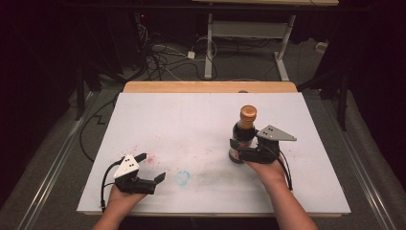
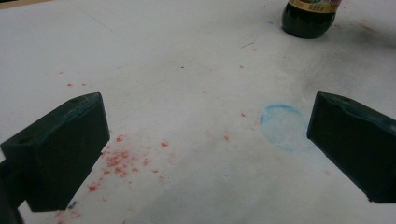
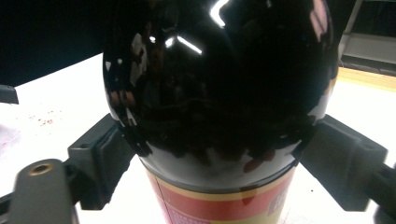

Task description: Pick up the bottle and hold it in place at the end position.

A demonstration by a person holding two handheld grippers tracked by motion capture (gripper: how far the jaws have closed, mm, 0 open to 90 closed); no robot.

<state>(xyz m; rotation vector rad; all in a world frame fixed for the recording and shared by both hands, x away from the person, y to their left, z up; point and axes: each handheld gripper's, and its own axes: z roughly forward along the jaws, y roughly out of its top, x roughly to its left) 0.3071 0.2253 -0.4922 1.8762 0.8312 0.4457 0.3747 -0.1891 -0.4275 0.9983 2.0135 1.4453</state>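
Bottle (image 1: 243,135) stands upright between our right hand-held gripper (image 1: 239,149) jaws, pads contacting; left hand-held gripper (image 1: 152,167) released

Through the right gripper view I see a dark glass bottle (image 3: 219,84) standing upright and very close, its glossy shoulder throwing back ceiling lights. A red and yellow label (image 3: 219,205) wraps the body lower down. My right gripper (image 3: 212,154) has one jaw at each side of the bottle, both pads up against the glass. Behind lies the white table (image 3: 51,102), speckled with red.
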